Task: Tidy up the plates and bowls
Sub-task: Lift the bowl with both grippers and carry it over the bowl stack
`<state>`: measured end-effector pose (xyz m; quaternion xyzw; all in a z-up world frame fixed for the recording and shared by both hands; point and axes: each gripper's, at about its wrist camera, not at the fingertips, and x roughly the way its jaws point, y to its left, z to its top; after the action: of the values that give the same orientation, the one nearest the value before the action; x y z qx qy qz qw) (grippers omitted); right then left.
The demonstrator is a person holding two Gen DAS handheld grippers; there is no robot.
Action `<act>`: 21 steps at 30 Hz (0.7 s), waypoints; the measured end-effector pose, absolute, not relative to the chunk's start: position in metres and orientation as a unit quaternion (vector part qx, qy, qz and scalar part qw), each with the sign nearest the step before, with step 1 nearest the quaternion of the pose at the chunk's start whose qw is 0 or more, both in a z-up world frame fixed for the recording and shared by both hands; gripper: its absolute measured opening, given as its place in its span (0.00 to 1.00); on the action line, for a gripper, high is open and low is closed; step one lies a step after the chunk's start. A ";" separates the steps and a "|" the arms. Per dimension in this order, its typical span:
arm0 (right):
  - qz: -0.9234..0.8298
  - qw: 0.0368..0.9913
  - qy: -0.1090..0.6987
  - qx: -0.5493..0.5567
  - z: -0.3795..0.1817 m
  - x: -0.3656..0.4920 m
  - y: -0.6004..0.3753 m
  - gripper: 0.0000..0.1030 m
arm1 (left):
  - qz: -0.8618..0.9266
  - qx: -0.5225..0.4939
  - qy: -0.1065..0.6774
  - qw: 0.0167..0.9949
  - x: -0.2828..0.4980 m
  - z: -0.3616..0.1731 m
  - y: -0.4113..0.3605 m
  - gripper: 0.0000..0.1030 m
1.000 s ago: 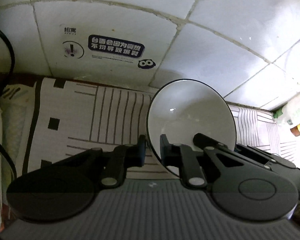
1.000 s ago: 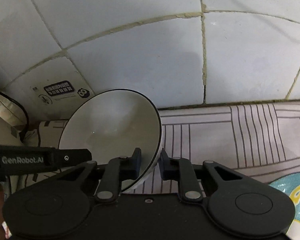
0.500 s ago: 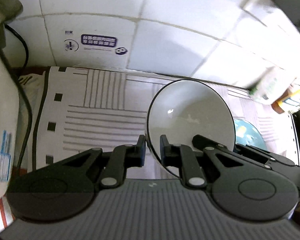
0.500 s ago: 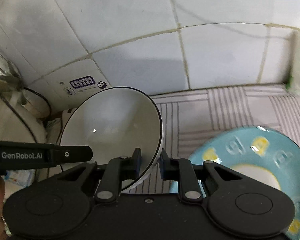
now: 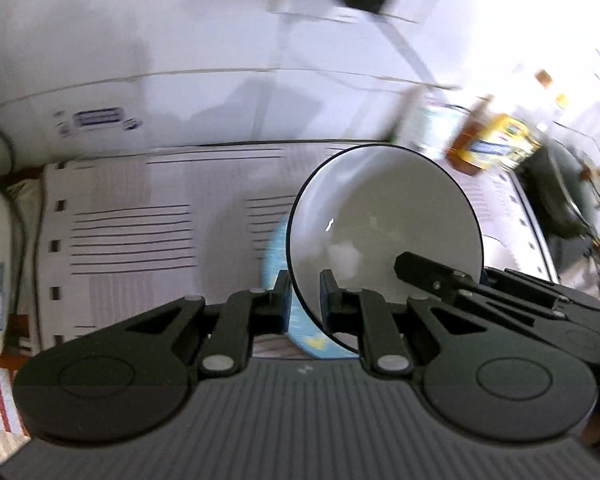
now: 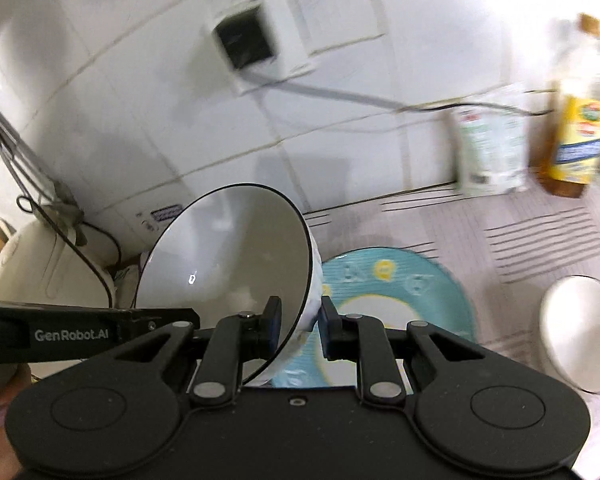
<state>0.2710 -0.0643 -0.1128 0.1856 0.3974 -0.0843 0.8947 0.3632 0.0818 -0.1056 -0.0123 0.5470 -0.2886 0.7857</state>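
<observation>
Item: white ceramic bowl with black rim [image 6: 236, 264], held tilted above the counter [image 6: 540, 232]; left gripper [image 5: 304, 294] and right gripper [image 6: 296, 318] each clamp its rim. Below: round teal patterned plate [image 6: 412, 280]. Beside: plain white bowl [image 6: 580, 332], unstacked. Judged status: sorting partly done; placement pending.
</observation>
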 end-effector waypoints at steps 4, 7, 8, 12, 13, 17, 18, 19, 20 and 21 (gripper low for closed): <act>-0.110 0.896 0.380 0.202 -0.099 0.238 -0.092 0.23 | -0.322 0.009 0.539 0.778 0.344 -0.088 0.043 0.13; -0.134 0.899 0.366 0.201 -0.090 0.213 -0.117 0.23 | -0.339 0.027 0.541 0.769 0.328 -0.082 0.010 0.13; -0.140 0.899 0.363 0.202 -0.089 0.205 -0.125 0.23 | -0.346 0.031 0.541 0.766 0.322 -0.080 -0.003 0.13; -0.161 0.895 0.354 0.219 -0.088 0.173 -0.168 0.23 | -0.366 0.046 0.547 0.751 0.301 -0.078 -0.049 0.13; -0.165 0.894 0.353 0.222 -0.088 0.168 -0.178 0.23 | -0.370 0.051 0.550 0.746 0.295 -0.080 -0.062 0.13; -0.174 0.889 0.364 0.217 -0.094 0.153 -0.211 0.23 | -0.373 0.051 0.577 0.725 0.283 -0.091 -0.102 0.13; -0.174 0.888 0.367 0.216 -0.097 0.151 -0.219 0.23 | -0.369 0.053 0.583 0.722 0.281 -0.094 -0.111 0.13; -0.174 0.887 0.370 0.216 -0.101 0.149 -0.227 0.23 | -0.366 0.055 0.585 0.721 0.279 -0.097 -0.120 0.13; -0.173 0.885 0.373 0.219 -0.105 0.149 -0.235 0.23 | -0.362 0.059 0.588 0.721 0.278 -0.100 -0.127 0.13; -0.171 0.884 0.375 0.220 -0.108 0.148 -0.241 0.23 | -0.357 0.064 0.592 0.720 0.276 -0.104 -0.136 0.13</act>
<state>0.1480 -0.2413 -0.1081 0.2199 0.3754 -0.1714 0.8839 0.2763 -0.1356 -0.1036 0.0638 0.5918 -0.3567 0.7201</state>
